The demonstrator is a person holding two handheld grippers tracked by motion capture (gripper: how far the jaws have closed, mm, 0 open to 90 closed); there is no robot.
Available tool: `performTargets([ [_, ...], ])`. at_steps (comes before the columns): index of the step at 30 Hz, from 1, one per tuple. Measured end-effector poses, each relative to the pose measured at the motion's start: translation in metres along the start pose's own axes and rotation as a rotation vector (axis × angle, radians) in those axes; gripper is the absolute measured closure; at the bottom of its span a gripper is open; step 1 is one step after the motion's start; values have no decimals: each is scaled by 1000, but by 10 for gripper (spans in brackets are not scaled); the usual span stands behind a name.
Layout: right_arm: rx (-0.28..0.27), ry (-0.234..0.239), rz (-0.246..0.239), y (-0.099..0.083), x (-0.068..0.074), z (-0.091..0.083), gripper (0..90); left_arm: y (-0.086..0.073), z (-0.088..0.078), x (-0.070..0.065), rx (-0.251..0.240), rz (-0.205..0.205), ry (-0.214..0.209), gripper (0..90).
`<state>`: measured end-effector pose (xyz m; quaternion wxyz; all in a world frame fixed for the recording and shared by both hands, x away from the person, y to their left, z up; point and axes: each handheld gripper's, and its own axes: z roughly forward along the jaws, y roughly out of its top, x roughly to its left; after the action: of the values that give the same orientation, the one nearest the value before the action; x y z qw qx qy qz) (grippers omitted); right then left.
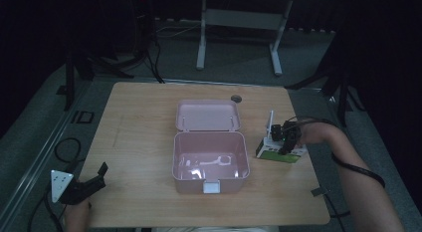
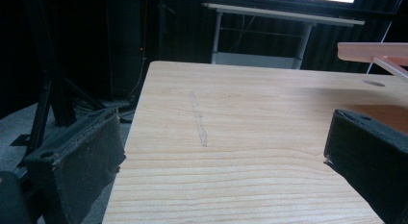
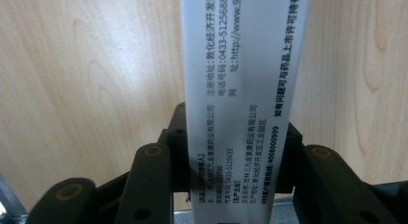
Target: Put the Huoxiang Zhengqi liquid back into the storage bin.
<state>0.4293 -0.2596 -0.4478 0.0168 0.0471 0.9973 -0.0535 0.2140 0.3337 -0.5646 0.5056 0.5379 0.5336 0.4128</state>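
Note:
An open pink lidded box point(image 1: 210, 161) sits mid-table, its lid point(image 1: 208, 115) folded back flat. To its right lies a white and green medicine carton point(image 1: 281, 151) near the table's right edge. My right gripper point(image 1: 287, 137) is down on that carton, jaws closed against its two sides; in the right gripper view the carton's printed white face point(image 3: 240, 99) runs up between the black fingers point(image 3: 159, 171). My left gripper point(image 1: 94, 181) rests at the table's front left corner, open, nothing between its pads point(image 2: 82, 156).
The wooden table point(image 1: 144, 117) has a round cable hole point(image 1: 236, 98) behind the box lid. A table frame point(image 1: 239, 23) stands on the floor beyond. Cables point(image 1: 67, 150) lie on the floor at the left.

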Motion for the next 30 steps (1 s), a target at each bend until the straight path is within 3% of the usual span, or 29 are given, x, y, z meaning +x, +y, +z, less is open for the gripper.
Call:
performTargets([
  [12, 60, -14, -78, 3, 34, -12, 625, 0, 0, 0, 2, 1, 0, 2],
  [23, 37, 17, -138, 10, 57, -31, 624, 0, 0, 0, -1, -1, -2, 2],
  [30, 13, -4, -110, 11, 69, -48, 624, 0, 0, 0, -1, 0, -1, 2],
])
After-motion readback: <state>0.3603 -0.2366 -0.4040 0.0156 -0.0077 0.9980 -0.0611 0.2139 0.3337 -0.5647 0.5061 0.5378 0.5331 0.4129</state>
